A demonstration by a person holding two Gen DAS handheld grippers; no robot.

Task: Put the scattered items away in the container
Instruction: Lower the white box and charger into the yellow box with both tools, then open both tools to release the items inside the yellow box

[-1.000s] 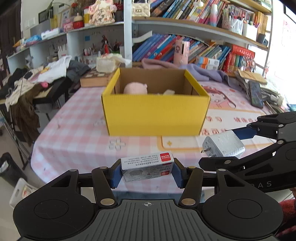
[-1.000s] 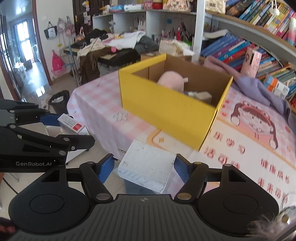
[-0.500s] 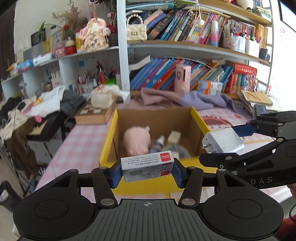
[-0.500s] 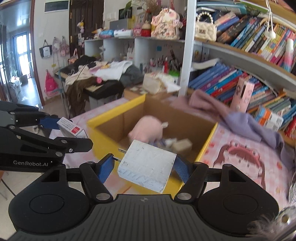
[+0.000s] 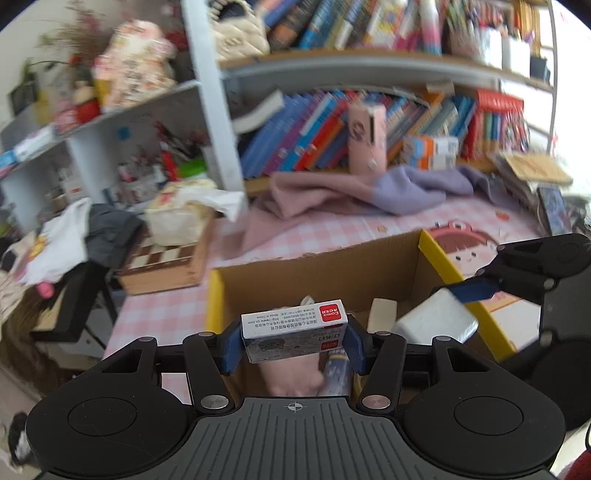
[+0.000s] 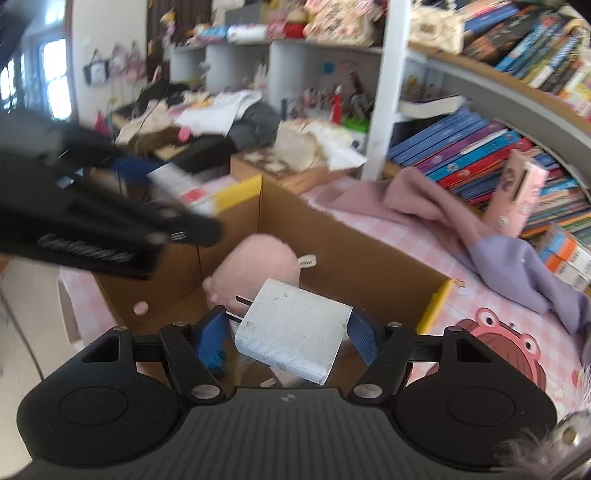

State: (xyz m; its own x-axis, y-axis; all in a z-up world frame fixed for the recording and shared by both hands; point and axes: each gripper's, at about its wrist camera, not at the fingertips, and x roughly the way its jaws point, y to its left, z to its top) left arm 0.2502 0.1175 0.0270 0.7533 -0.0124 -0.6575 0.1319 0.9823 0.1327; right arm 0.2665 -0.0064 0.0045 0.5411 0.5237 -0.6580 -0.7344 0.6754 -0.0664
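Left wrist view: left claw grips staple box — right claw grips charger, blurred.

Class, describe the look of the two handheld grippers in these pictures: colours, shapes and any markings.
Both the left gripper and the right gripper are matte black, with a ribbed central body, two round discs, silver rivets on angular linkage arms, and blue ribbed pads. A small crosshair mark sits on each body. White lettering on the left gripper's side is too blurred to read.

A cluttered home room: shelves crammed with books, toys and a handbag, clothes heaped on furniture, a pink checked tablecloth on the worktop.
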